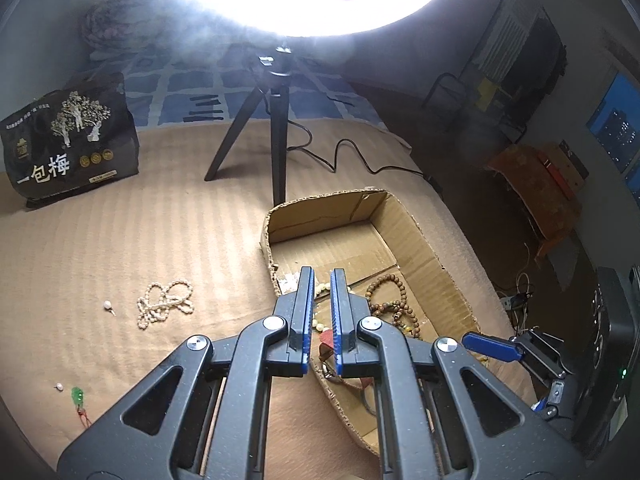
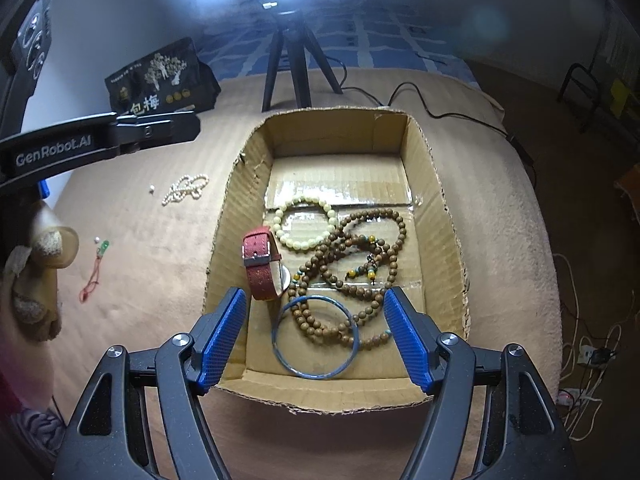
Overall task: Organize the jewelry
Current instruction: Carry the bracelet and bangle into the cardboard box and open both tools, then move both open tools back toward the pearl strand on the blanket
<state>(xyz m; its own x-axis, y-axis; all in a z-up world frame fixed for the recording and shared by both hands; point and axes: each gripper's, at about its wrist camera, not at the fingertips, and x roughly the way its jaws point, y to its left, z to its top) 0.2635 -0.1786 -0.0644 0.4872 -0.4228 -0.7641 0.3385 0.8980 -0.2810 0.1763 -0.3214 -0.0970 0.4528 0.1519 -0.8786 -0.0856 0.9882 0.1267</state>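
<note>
Shut left tool (image 1: 321, 276) above cardboard box (image 1: 424, 248)

One cardboard box (image 2: 436, 184) serves as landmark. Inside the box: one cream bead bracelet (image 2: 306, 222), one long brown wooden bead strand (image 2: 352, 276), one red-strapped watch (image 2: 262, 262), one blue bangle (image 2: 316, 338). Outside the box, to its left on the tan blanket (image 2: 160, 280): one pearl necklace (image 2: 185, 189), two loose pearl pieces (image 1: 108, 306) (image 1: 59, 387), one green pendant on red cord (image 1: 77, 396). Behind the box: one tripod (image 2: 294, 64), one black printed bag (image 2: 160, 78).
</note>
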